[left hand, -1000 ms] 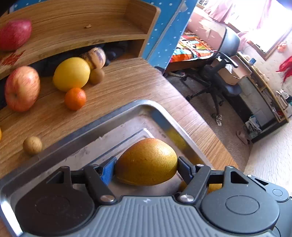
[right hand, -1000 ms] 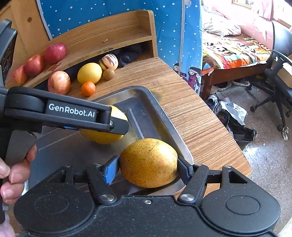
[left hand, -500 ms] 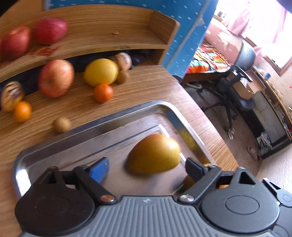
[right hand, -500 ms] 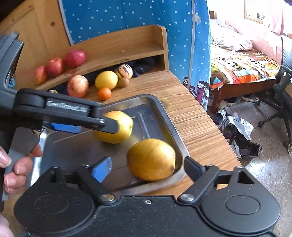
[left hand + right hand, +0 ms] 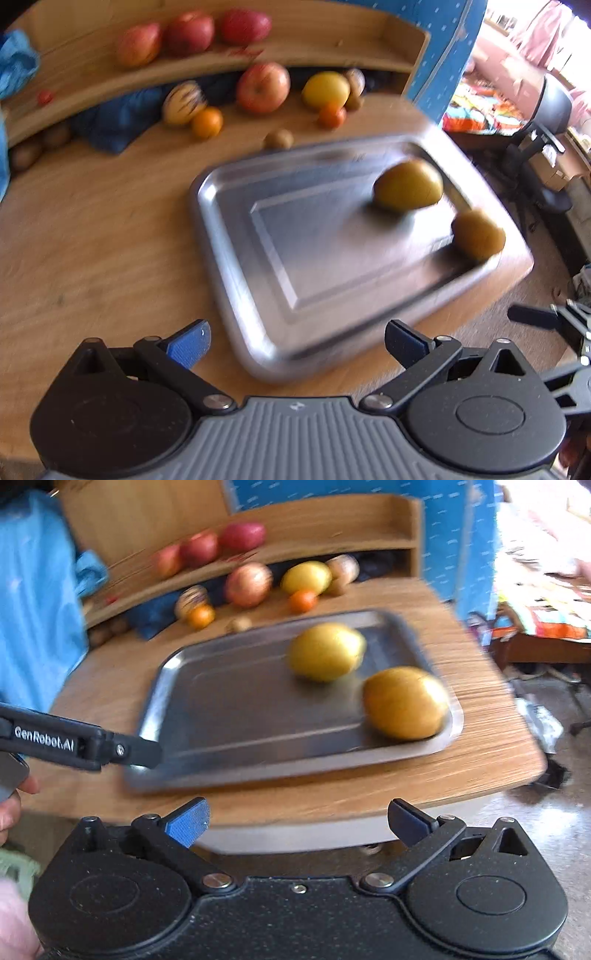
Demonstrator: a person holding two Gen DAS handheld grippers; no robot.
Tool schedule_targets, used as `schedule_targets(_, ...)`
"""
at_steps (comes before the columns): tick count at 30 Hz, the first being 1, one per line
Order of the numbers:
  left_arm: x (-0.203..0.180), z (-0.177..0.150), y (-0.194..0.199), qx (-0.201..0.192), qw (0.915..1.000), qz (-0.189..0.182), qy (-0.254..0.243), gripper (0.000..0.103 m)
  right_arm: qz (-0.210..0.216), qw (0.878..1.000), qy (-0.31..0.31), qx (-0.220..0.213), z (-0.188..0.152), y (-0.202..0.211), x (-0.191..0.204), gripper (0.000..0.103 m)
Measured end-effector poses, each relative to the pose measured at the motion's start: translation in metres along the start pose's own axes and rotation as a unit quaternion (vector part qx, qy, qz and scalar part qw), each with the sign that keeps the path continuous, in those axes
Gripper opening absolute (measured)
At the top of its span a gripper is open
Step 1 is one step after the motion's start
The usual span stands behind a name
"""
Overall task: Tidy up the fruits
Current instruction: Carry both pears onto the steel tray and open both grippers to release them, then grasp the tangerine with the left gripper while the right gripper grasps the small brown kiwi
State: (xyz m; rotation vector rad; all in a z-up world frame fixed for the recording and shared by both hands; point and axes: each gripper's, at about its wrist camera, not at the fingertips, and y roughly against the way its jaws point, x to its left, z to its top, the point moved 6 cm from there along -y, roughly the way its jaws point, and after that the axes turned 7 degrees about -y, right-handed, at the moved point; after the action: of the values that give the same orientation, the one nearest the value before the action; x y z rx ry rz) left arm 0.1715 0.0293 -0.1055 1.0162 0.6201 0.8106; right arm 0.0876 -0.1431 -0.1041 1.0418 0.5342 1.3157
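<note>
Two yellow-brown fruits, a far pear (image 5: 325, 651) and a near pear (image 5: 405, 702), lie apart at the right end of the metal tray (image 5: 236, 701) on the wooden table (image 5: 480, 746), though both pictures are blurry, so they may be some other fruit. The left gripper (image 5: 297, 341) and the right gripper (image 5: 298, 821) are both spread wide and hold nothing, and nothing stands between them and the tray. Behind the tray sit a big apple (image 5: 263, 87), a yellow fruit (image 5: 325, 89), two small oranges (image 5: 207, 122) and a little brown fruit (image 5: 279, 139), with red apples (image 5: 189, 33) up on the wooden shelf (image 5: 332, 55).
</note>
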Motion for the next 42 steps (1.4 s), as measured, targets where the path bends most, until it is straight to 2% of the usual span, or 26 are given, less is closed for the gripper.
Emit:
schedule_targets(4, 0.013, -0.021, 0.001, 0.046, 0.9989, 0.006, 0.013, 0.102, 0.031, 0.999, 0.033, 0.022, -0.003, -0.006, 0.023, 0.102)
schedule_targets(9, 0.028, -0.02, 0.003, 0.055, 0.9981, 0.013, 0.022, 0.102, 0.058, 0.996, 0.062, 0.031, 0.007, -0.012, 0.045, 0.102)
schedule_targets(18, 0.083, 0.016, -0.004, 0.048, 0.9967, 0.014, 0.065, 0.102, 0.053, 0.996, 0.075, 0.009, 0.052, -0.033, 0.073, 0.102)
schedule_targets(26, 0.123, 0.051, -0.023, 0.04, 0.9978, 0.009, 0.053, 0.102, 0.037, 0.998, 0.055, -0.022, 0.084, -0.058, 0.092, 0.102)
schedule_targets(29, 0.138, 0.067, -0.032, 0.027, 0.9985, -0.001, 0.048, 0.102, 0.023, 0.997, 0.049, -0.057, 0.094, -0.067, 0.101, 0.102)
schedule_targets(32, 0.148, 0.084, -0.042, 0.013, 0.999, -0.009, 0.042, 0.102, -0.012, 0.995, 0.056, -0.085, 0.102, -0.072, 0.106, 0.102)
schedule_targets(35, 0.152, 0.104, -0.05, -0.007, 0.9983, -0.037, 0.044, 0.102, -0.039, 0.992, 0.056, -0.105, 0.115, -0.073, 0.108, 0.102)
schedule_targets(37, 0.154, 0.117, -0.059, -0.017, 0.9975, -0.052, 0.045, 0.102, -0.058, 0.99, 0.061, -0.11, 0.12, -0.078, 0.108, 0.102)
schedule_targets(42, 0.156, 0.144, -0.087, -0.017, 0.9947, -0.078, 0.064, 0.102, -0.101, 0.988, 0.073, -0.086, 0.136, -0.1, 0.106, 0.102)
